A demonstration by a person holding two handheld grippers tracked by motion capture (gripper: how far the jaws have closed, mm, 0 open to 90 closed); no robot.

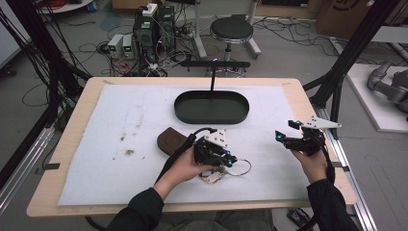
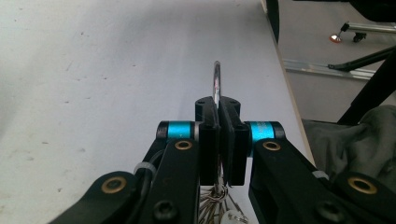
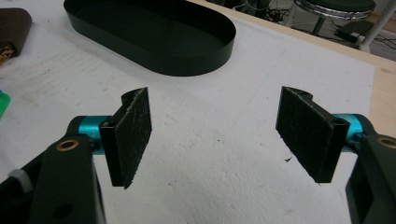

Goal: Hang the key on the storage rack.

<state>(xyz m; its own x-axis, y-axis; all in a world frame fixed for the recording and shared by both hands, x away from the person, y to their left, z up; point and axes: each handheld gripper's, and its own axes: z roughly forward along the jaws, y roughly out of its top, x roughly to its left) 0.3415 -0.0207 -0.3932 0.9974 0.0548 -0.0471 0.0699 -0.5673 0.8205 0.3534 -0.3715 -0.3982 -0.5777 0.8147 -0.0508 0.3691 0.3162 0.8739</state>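
Our left claw (image 1: 230, 162) is clamped on the metal key ring (image 2: 216, 81), low over the white tabletop (image 1: 120, 125) near the brown pouch (image 1: 169, 140). The thin ring could slip sideways from the pads. Our right claw (image 3: 219, 135) hangs wide, holding nothing.

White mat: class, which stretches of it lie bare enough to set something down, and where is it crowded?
Bare: the white mat left of the brown pouch, and the strip between the black oval tray and the open right gripper. Crowded: near the front edge, where the left gripper clamps a key ring beside the pouch.
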